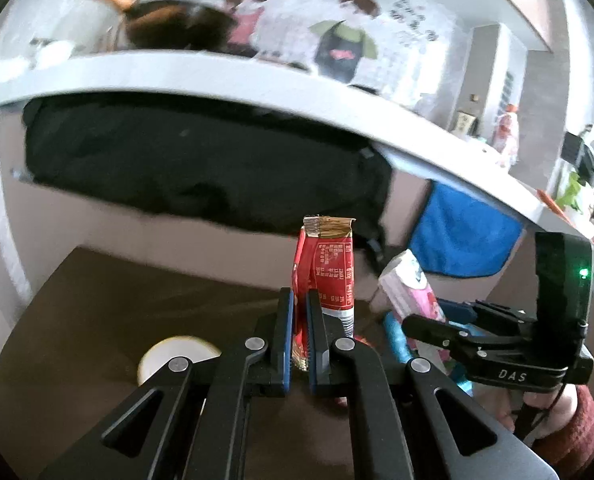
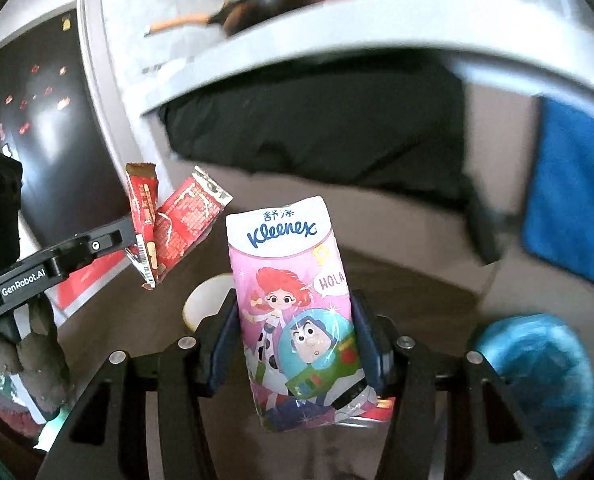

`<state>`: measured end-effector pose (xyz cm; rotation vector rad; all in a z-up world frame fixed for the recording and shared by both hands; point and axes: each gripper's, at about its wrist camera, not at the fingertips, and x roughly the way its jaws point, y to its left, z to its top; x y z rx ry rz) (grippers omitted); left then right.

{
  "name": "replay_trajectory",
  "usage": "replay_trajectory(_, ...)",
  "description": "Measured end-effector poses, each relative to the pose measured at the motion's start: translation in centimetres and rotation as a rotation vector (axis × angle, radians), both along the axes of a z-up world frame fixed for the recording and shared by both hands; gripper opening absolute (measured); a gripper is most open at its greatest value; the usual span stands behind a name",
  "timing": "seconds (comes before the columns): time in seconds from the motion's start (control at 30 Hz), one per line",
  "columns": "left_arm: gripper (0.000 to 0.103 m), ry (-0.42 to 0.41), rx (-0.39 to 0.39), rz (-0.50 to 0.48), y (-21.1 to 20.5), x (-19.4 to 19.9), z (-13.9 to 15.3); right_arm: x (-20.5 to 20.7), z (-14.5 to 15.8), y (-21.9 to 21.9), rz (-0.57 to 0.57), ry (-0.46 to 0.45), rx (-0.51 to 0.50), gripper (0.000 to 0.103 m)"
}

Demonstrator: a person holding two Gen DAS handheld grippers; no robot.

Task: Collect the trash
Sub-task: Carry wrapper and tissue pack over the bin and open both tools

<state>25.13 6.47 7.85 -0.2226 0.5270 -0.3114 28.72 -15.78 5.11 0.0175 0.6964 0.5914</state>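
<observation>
the left gripper [image 1: 301, 328] is pinching red snack wrappers [image 1: 324, 276] upright in near-shut jaws while the right gripper [image 2: 295, 340] is clamping a kleenex tissue pack [image 2: 293, 300] by its sides, both off the floor, probably bound for the blue-lined bin [image 2: 545, 364].

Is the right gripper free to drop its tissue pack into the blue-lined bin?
Probably yes. The right gripper holds the tissue pack, and the blue-lined bin sits open just beside it with nothing between.

A white desk edge [image 1: 217, 76] overhangs ahead, with a black bag [image 1: 185, 168] filling the space beneath. The brown floor [image 1: 97, 300] lies open apart from a white roll [image 1: 165, 356]; a blue-lined bin [image 2: 545, 368] stands right.
</observation>
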Motion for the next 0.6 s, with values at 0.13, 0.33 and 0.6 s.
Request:
replay_trajectory(0.13,0.006,-0.036,0.022,-0.045,-4.6,0.1,1.2,-1.0,2.0,-4.4,-0.083,-0.057,0.021,0.050)
replay_trajectory(0.33,0.006,-0.067,0.039,-0.108,-11.6,0.4,1.7,-2.4,3.1,-11.3,-0.212,-0.108,0.010,0.050)
replay_trajectory(0.6,0.006,-0.012,0.037,-0.220,-19.1,1.6,0.2,-3.4,1.1,-19.4,-0.366,-0.105,0.035,0.050)
